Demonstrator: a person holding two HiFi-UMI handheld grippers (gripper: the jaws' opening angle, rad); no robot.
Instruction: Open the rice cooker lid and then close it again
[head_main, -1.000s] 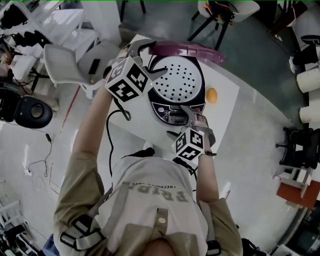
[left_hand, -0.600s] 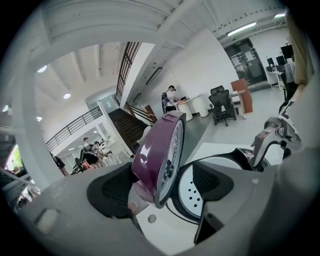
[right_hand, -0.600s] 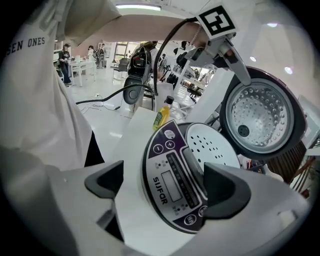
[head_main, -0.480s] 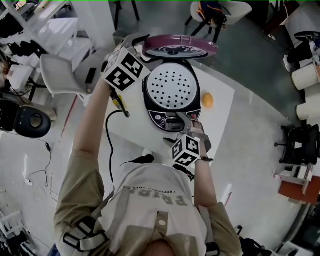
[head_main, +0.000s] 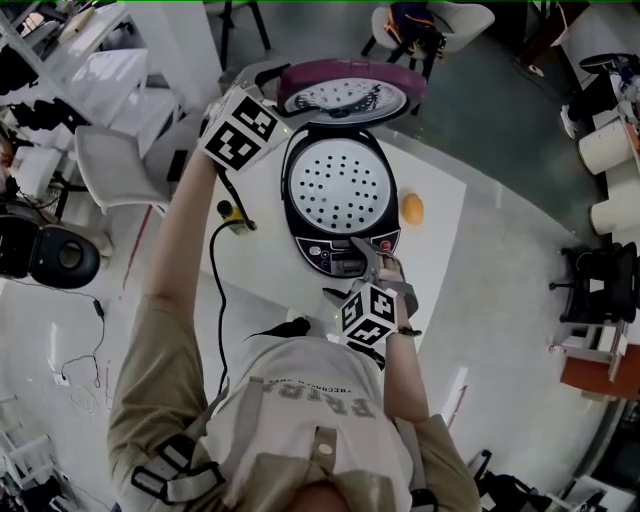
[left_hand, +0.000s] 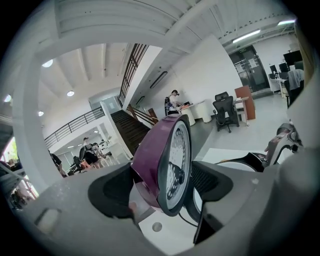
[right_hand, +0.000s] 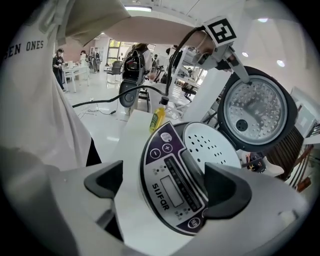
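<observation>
The black rice cooker stands on the white table, its perforated inner plate exposed. Its purple lid stands raised at the back, nearly upright. My left gripper reaches in from the left and is shut on the lid's rim; in the left gripper view the lid sits between both pads. My right gripper hangs at the cooker's front. In the right gripper view it is open, with the control panel between its jaws and nothing held.
An orange round thing lies right of the cooker. A yellow bottle and a black cable are on the table's left part. A white chair stands left of the table, and another one beyond it.
The lid has swung up from a slant to nearly upright, and my left gripper has moved up and back with it. My right gripper has stayed at the front panel.
</observation>
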